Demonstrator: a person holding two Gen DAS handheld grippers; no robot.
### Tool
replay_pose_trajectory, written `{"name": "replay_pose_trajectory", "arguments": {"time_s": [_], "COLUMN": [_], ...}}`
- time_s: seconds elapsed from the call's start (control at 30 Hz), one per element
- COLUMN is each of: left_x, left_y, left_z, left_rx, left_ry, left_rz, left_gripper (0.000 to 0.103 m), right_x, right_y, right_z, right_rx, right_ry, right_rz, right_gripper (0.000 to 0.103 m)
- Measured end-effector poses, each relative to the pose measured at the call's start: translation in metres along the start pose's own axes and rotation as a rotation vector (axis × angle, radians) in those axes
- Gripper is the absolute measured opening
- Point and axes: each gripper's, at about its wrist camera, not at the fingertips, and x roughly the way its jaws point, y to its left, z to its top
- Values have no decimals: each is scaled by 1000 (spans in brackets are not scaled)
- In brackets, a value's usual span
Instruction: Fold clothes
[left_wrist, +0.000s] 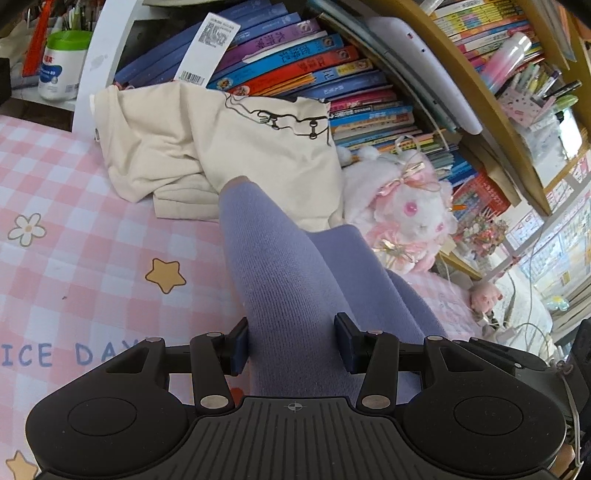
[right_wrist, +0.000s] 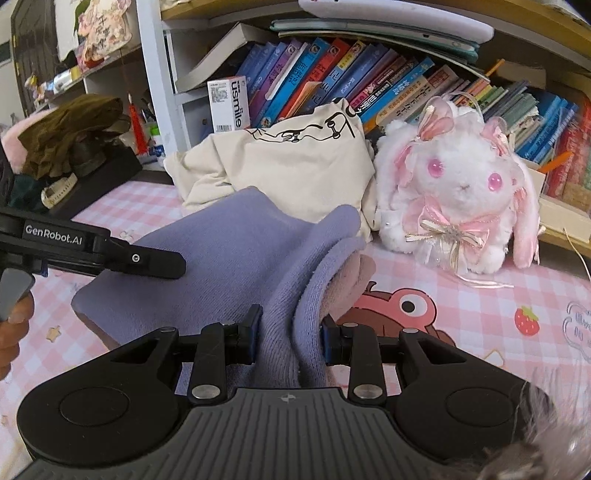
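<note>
A lilac knit garment (left_wrist: 291, 266) lies on the pink checked bed sheet (left_wrist: 74, 236). My left gripper (left_wrist: 293, 345) is shut on a thick fold of it, the cloth running forward between the fingers. My right gripper (right_wrist: 290, 338) is shut on bunched edges of the same lilac garment (right_wrist: 229, 254); its pink lining (right_wrist: 351, 277) shows to the right. The left gripper also shows from the side in the right wrist view (right_wrist: 110, 253), at the garment's left edge. A cream printed garment (left_wrist: 221, 147) lies crumpled behind, also in the right wrist view (right_wrist: 291, 166).
A white and pink plush rabbit (right_wrist: 461, 195) sits right of the cream garment, also in the left wrist view (left_wrist: 406, 206). Bookshelves packed with books (right_wrist: 332, 74) stand behind. Dark clothes and a watch (right_wrist: 62, 147) lie on a table at left.
</note>
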Motion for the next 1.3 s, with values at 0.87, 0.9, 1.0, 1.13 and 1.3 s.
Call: {"name": "replay_pose_trajectory", "arguments": {"time_s": [0.87, 0.9, 1.0, 1.13, 1.3], "left_x": [-6, -8, -13, -19, -32], "left_y": [-14, -17, -26, -35, -49], "left_z": [-7, -8, -15, -30, -52], "left_rx": [100, 106, 127, 139, 157], "left_ry": [-38, -42, -46, -41, -60], "left_rz": [170, 175, 193, 215, 251], "left_gripper": [65, 66, 67, 67, 68], "right_x": [10, 6, -4, -17, -37], "right_y": [-14, -15, -14, -10, -5], "right_z": [-1, -1, -4, -10, -28], "right_rx": [158, 167, 176, 166, 155], "right_ry": [89, 82, 86, 82, 74], "right_rz": [-35, -37, -49, -85, -138], "right_gripper": [69, 70, 73, 80, 88]}}
